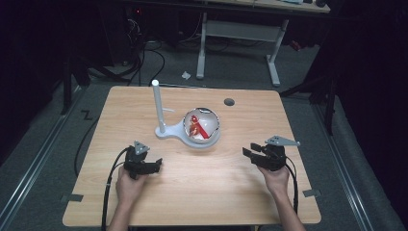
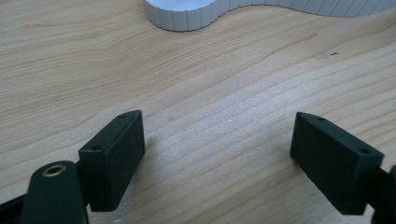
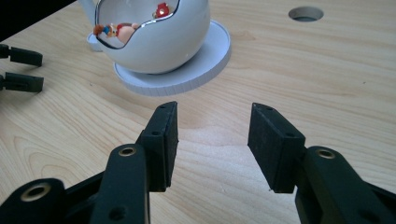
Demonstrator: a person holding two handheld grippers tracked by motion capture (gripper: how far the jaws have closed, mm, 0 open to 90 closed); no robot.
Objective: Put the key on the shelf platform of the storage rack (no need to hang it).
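Note:
A white bowl (image 1: 202,126) with a shiny jagged rim sits on a white stand base (image 1: 179,135) near the table's middle; red and orange pieces (image 1: 197,127) lie inside it. A white post (image 1: 157,106) rises from the same base at its left. My left gripper (image 1: 155,165) rests low at the front left, jaws wide open over bare wood (image 2: 215,154). My right gripper (image 1: 248,151) hovers at the front right, pointing toward the bowl (image 3: 154,35), jaws partly open with nothing between them (image 3: 212,140).
The wooden table (image 1: 202,192) has a round cable hole (image 1: 229,102) at the back right. Black cables trail from both grippers off the front edge. A white desk frame (image 1: 240,38) stands on the grey floor beyond.

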